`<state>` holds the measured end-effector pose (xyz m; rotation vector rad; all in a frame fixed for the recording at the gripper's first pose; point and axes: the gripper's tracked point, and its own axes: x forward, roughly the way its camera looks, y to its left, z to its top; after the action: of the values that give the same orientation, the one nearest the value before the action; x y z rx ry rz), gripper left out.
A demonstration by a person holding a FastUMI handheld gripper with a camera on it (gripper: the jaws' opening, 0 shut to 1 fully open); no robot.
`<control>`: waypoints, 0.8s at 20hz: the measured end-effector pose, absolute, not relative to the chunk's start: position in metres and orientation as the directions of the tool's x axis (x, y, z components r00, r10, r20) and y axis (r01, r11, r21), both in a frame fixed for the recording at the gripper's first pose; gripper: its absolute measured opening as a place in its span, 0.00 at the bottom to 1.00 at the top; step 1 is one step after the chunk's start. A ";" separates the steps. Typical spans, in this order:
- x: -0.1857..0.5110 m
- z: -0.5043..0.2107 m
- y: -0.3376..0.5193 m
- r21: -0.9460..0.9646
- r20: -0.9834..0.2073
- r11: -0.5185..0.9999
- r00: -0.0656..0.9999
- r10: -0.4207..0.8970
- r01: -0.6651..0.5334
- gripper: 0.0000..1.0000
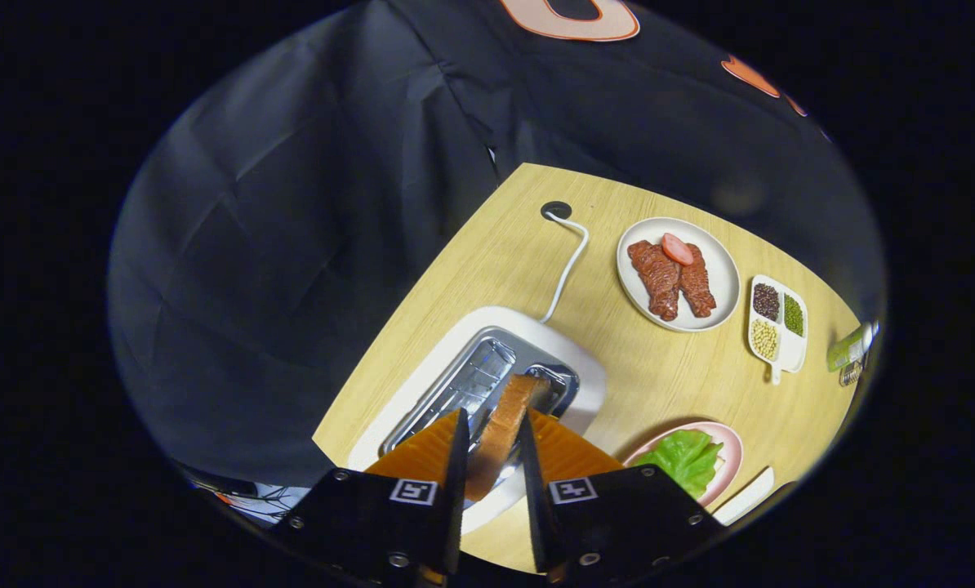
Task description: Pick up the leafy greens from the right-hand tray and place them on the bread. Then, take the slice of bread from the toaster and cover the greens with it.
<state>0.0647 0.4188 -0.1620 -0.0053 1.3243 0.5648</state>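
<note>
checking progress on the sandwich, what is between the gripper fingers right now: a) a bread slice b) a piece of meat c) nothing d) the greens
a: the gripper is shut on the bread slice, held on edge just above the toaster, while the greens lie on the pink plate.

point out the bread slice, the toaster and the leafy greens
bread slice (pixel 510 416), gripper view, crust edge between the gripper's (pixel 491 433) fingers
toaster (pixel 487 322), gripper view, white rim beyond the slots
leafy greens (pixel 685 457), gripper view, middle of the leaf
</note>
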 end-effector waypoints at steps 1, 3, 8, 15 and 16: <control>0.063 -0.162 0.416 0.317 -0.911 0.867 0.132 0.392 -0.385 0.31; 0.060 -0.159 0.413 0.340 -0.901 0.859 0.128 0.414 -0.381 0.21; 0.060 -0.136 0.409 0.439 -0.841 0.827 0.164 0.516 -0.352 0.17; 0.056 -0.104 0.389 0.505 -0.778 0.787 0.207 0.593 -0.355 0.16; 0.054 -0.101 0.385 0.518 -0.769 0.779 0.207 0.605 -0.352 0.17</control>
<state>0.0536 0.3853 -0.1011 0.2508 1.1875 0.6760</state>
